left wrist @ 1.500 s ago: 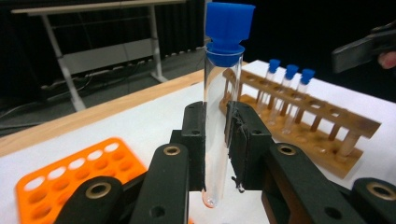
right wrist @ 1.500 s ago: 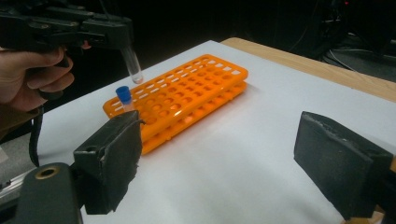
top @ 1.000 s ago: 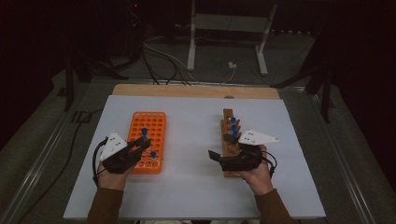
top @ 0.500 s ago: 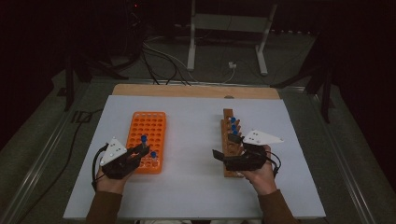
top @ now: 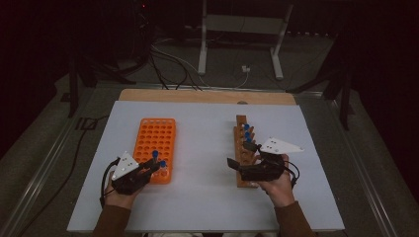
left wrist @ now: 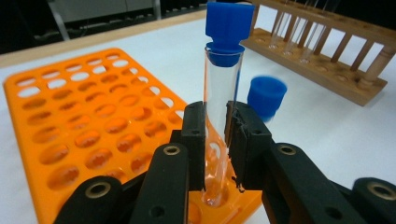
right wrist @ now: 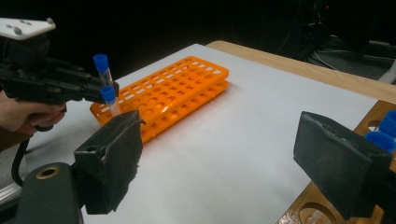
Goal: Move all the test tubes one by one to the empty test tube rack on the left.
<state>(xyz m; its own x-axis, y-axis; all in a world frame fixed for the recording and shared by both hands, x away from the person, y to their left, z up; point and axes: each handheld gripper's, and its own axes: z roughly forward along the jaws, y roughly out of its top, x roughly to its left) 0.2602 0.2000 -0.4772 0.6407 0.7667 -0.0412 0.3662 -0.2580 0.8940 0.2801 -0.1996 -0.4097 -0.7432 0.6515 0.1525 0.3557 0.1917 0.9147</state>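
Note:
My left gripper (left wrist: 216, 126) is shut on a clear test tube (left wrist: 222, 93) with a blue cap, held upright. The tube's bottom sits in a hole at the near right corner of the orange rack (left wrist: 84, 116). A second blue-capped tube (left wrist: 266, 95) stands in the rack just beyond it. In the high view the left gripper (top: 150, 165) is at the near end of the orange rack (top: 155, 143). My right gripper (right wrist: 224, 163) is open with nothing between its jaws. It hovers by the near part of the wooden rack (top: 241, 128), which holds several blue-capped tubes (top: 246, 133).
A white sheet (top: 202, 197) covers the table, with a wooden edge (top: 197, 95) at the far side. The wooden rack (left wrist: 327, 70) lies to the right of the orange one. Cables and a metal stand (top: 237, 29) are on the dark floor beyond.
My left gripper has come down and slightly nearer with the tube, so the tube's bottom now rests in the rack's corner hole. The right gripper has barely moved.

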